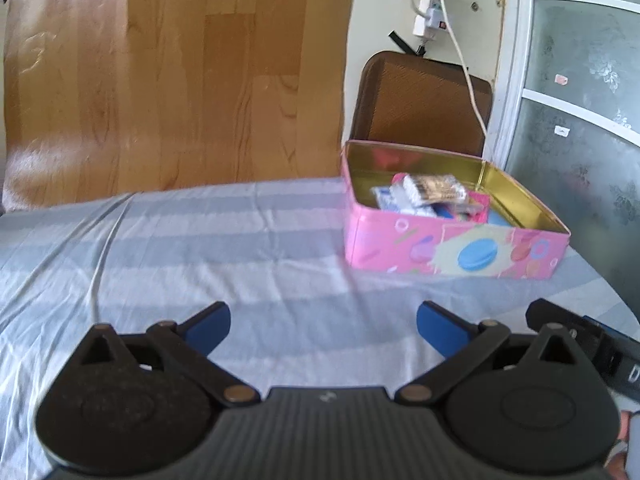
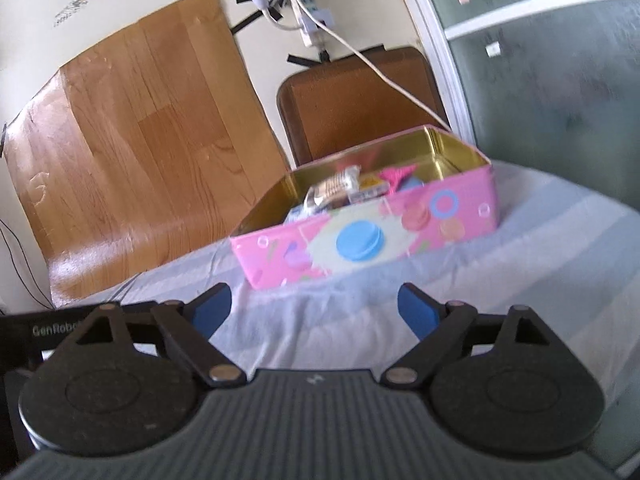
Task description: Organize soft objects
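Observation:
A pink tin box (image 1: 400,240) with a gold inside stands open on the striped sheet, ahead and to the right in the left wrist view. Several small packets (image 1: 432,196) lie inside it. The right wrist view has the same pink tin box (image 2: 400,220) straight ahead, tilted, with the packets (image 2: 340,190) in it. My left gripper (image 1: 323,326) is open over bare sheet, nothing between its blue pads. Short of the box, my right gripper (image 2: 314,312) is open and empty too.
A striped blue and white sheet (image 1: 200,248) covers the surface. A brown lid or tray (image 1: 424,100) leans on the wall behind the box. A wood-pattern sheet (image 1: 180,80) is taped to the wall. A white cable (image 1: 468,64) hangs down. The other gripper's body (image 1: 592,340) shows at right.

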